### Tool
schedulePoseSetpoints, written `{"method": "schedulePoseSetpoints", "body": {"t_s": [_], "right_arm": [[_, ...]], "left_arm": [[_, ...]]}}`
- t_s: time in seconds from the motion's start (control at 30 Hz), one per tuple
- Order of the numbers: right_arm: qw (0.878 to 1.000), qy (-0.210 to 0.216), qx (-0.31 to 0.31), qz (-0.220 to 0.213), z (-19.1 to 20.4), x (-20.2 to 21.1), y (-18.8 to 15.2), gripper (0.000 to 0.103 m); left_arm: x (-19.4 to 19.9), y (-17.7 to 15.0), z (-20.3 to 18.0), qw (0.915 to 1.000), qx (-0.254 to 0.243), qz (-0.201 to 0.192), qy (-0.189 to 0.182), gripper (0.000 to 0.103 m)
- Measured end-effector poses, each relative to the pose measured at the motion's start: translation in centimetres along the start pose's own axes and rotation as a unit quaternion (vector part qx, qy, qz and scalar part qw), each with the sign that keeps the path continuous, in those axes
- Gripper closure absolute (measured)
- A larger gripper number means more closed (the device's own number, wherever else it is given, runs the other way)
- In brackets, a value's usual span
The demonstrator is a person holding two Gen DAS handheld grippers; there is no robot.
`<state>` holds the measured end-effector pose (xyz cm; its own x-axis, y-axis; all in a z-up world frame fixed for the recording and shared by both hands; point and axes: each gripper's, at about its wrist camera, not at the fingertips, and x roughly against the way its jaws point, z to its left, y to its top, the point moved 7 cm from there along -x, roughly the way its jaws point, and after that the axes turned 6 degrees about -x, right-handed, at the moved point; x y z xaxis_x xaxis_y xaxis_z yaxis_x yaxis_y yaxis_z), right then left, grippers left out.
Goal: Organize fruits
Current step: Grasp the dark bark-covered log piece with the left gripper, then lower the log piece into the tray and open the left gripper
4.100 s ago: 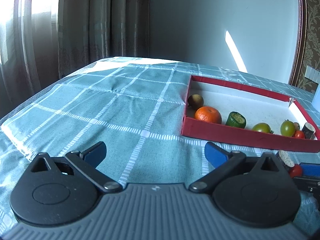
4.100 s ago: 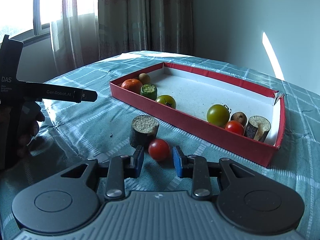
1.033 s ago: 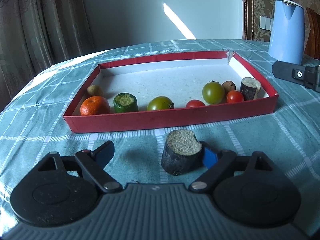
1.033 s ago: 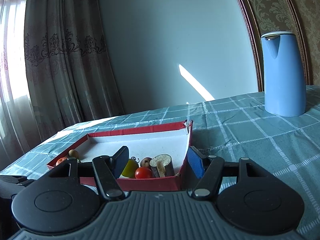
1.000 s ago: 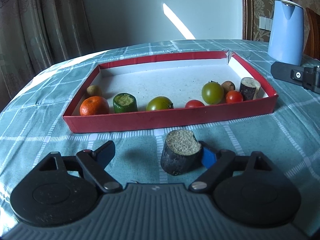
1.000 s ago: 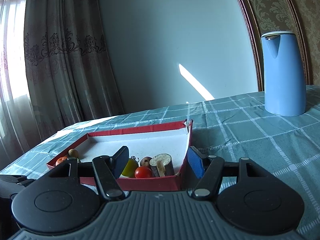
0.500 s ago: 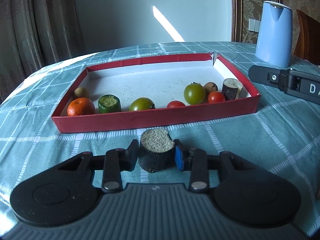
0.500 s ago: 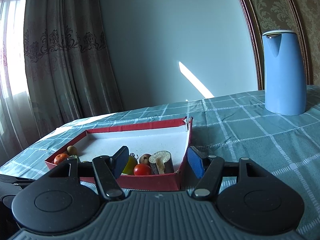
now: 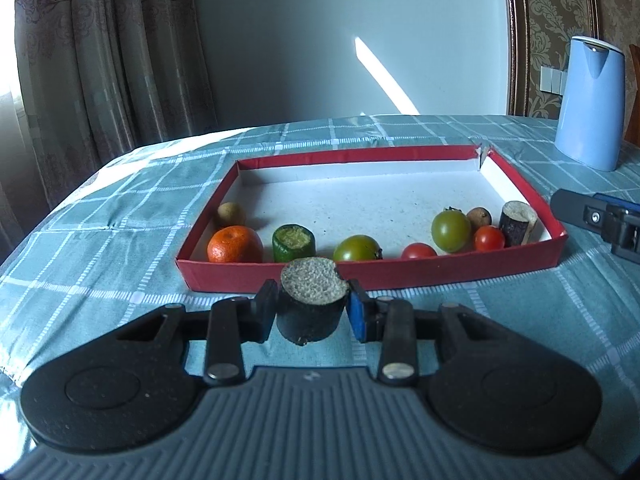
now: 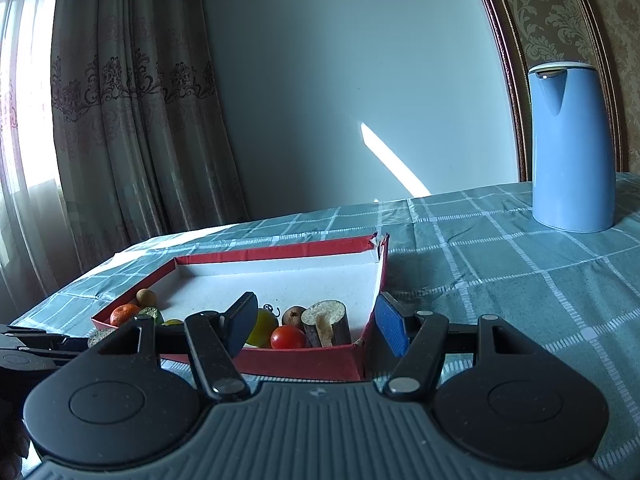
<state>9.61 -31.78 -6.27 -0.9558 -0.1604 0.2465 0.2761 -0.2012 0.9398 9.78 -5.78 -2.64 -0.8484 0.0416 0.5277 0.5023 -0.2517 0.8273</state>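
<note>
My left gripper (image 9: 313,310) is shut on a dark cylindrical cut piece with a pale top (image 9: 312,302), held above the cloth just before the near wall of the red tray (image 9: 460,270). In the tray lie an orange (image 9: 235,245), a green cut piece (image 9: 293,242), green tomatoes (image 9: 357,249), red tomatoes (image 9: 489,238), small brown fruits (image 9: 231,213) and another dark cut piece (image 9: 517,223). My right gripper (image 10: 316,326) is open and empty at the tray's right corner (image 10: 356,350), near a red tomato (image 10: 288,337) and the cut piece (image 10: 326,322).
A blue kettle (image 9: 592,104) stands at the back right on the checked teal tablecloth (image 9: 100,248); it also shows in the right wrist view (image 10: 572,148). The right gripper's body (image 9: 600,220) lies right of the tray. Curtains hang behind the table's left side.
My left gripper has closed on the dark cut piece and lifted it slightly, moving toward the tray. The right gripper has stayed open and nearly still.
</note>
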Motion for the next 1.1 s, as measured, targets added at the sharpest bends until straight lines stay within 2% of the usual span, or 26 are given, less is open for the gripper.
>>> {"method": "schedulePoseSetpoints", "body": {"t_s": [0.3,0.47,0.7,0.83,0.97,1.03,1.1], "right_arm": [[1.0,-0.001,0.001,0.005,0.1,-0.1,-0.2,0.038],[1.0,0.002,-0.001,0.008,0.2,-0.3,-0.2,0.038],[1.0,0.008,0.002,0.013,0.5,-0.4,-0.3,0.038],[1.0,0.01,0.004,0.015,0.7,-0.5,-0.3,0.038],[1.0,0.012,0.005,0.016,0.8,-0.4,-0.3,0.038],[1.0,0.012,0.003,0.016,0.7,-0.5,-0.3,0.038],[1.0,0.01,0.001,0.017,0.6,-0.5,-0.3,0.038]], "left_arm": [[-1.2,3.8,2.7,0.9986,0.024,-0.028,0.037,0.068],[-3.1,5.6,3.8,0.9981,0.043,-0.03,0.032,0.068],[-5.9,5.6,4.6,0.9979,0.062,-0.011,0.016,0.068],[-6.7,5.1,4.8,0.9977,0.063,-0.007,0.025,0.068],[-6.2,5.1,4.8,0.9976,0.062,-0.017,0.026,0.057],[-5.6,5.1,5.0,0.9975,0.061,-0.021,0.029,0.057],[-4.7,4.9,5.2,0.9972,0.065,-0.028,0.026,0.049]]}}
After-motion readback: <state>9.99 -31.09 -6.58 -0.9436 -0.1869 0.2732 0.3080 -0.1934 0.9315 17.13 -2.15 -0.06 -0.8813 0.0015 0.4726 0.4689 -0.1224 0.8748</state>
